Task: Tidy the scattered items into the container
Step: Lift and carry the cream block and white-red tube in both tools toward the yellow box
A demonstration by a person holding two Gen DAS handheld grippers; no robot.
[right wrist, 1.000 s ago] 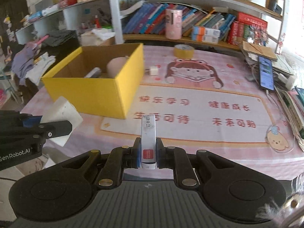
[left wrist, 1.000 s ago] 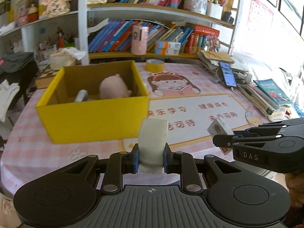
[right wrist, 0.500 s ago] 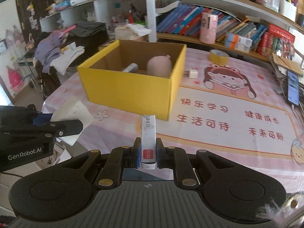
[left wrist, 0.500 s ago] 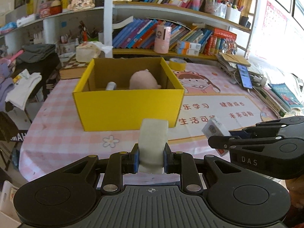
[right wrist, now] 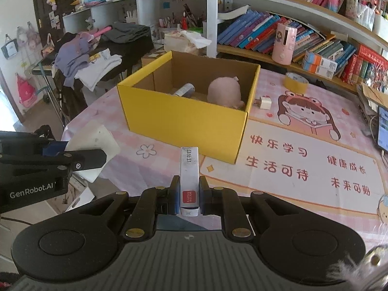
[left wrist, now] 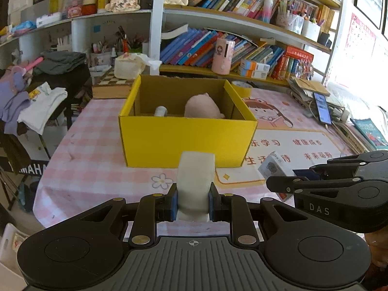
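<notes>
The counter [left wrist: 97,160] with its pink checked cloth is filling the middle of both views, and the yellow box [left wrist: 186,138] is sitting center frame with a pink plush [left wrist: 202,108] and a small tube [left wrist: 160,110] lying inside. Left claw [left wrist: 192,202] is clamping a white block [left wrist: 196,181] at bottom center. Right claw [right wrist: 189,197] is pinching a slim staple box [right wrist: 189,174], also bottom center.
</notes>
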